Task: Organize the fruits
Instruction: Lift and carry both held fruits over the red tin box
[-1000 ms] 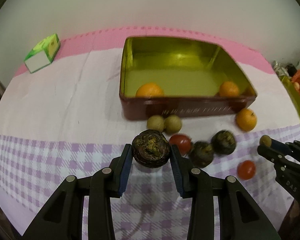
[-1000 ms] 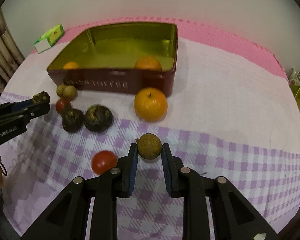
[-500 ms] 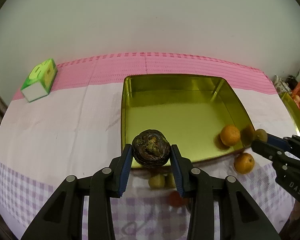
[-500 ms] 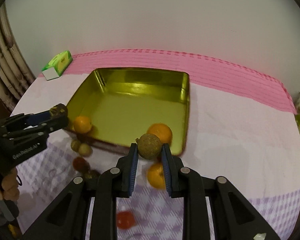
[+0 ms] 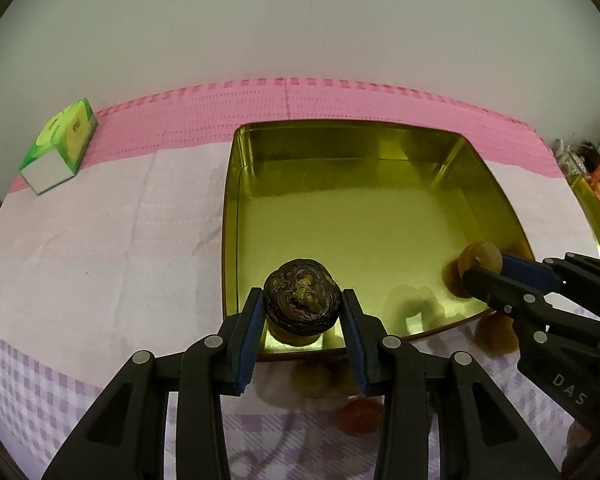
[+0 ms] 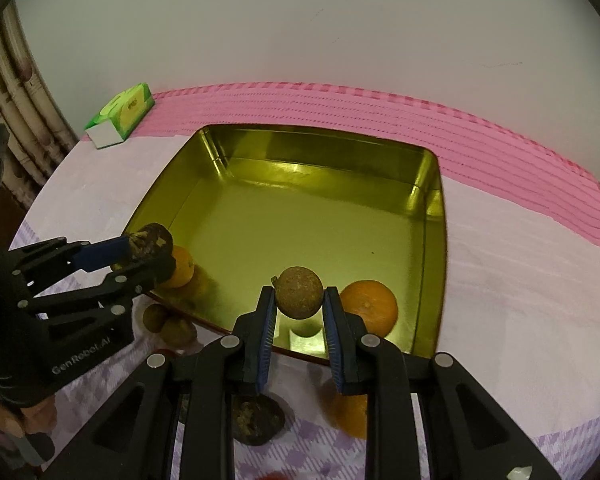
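Fruit could bounce or roll if it drops from here. The left gripper (image 5: 302, 334) has its jaws clenched on a dark wrinkly fruit (image 5: 302, 305), held over the near edge of the gold tin (image 5: 229, 216). The right gripper (image 6: 298, 330) has its jaws clenched on a small brown ball fruit (image 6: 299, 292), also over the near edge of the tin, more to the right. I think both are about to be let go into the tin.

The fruits look round, so they may roll when they land. The dark fruit hangs close to the near wall. If the jaws let go too soon, it could hit the rim and fall out onto the bench (image 5: 100, 240). The brown ball sits just beside an orange (image 6: 370, 306) in the tin, so it could knock that one. Another orange (image 6: 180, 266) lies by the near left wall, right under the left gripper, and could get bumped.

More fruit waits on the bench just near the tin, like two small tan ones (image 6: 168, 322), a dark one (image 6: 256, 420) and one more orange (image 6: 350, 414). A low hand could push them away. The green box (image 6: 122, 114) is far off and safe.
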`<state>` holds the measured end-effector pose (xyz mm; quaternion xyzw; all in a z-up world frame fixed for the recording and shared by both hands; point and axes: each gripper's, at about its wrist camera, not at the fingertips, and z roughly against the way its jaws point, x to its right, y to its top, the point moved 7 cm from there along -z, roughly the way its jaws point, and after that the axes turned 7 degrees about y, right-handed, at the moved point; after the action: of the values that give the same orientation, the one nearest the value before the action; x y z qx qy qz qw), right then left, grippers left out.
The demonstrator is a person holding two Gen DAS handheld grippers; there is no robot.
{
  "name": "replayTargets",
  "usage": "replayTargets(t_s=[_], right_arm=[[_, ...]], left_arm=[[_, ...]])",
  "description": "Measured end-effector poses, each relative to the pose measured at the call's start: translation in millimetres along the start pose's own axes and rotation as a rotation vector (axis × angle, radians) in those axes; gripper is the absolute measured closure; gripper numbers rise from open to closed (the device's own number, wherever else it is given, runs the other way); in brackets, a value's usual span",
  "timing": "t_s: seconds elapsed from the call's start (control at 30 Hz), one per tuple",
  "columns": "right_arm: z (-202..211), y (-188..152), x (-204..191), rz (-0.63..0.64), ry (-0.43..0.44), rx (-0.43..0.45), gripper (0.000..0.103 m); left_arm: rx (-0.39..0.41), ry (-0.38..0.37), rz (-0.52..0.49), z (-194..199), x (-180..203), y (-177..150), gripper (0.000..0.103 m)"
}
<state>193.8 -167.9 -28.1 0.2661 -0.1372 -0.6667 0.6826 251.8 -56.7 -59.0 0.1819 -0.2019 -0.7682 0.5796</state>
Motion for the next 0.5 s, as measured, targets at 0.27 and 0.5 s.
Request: replayTargets(t_s=[0.27,0.5], right_arm=[[-6.3,-2.1,2.2,0.003,0.003,-0.022,0.080],[-8.7,-2.7,3.1,-0.013,0.003,-0.025,0.080]], left_arm=[[0.014,0.012,-0.013,-1.9,0.2,2.6,0.064],[0.007,0.029,-0.006,-6.6,1.7,2.2,0.063]])
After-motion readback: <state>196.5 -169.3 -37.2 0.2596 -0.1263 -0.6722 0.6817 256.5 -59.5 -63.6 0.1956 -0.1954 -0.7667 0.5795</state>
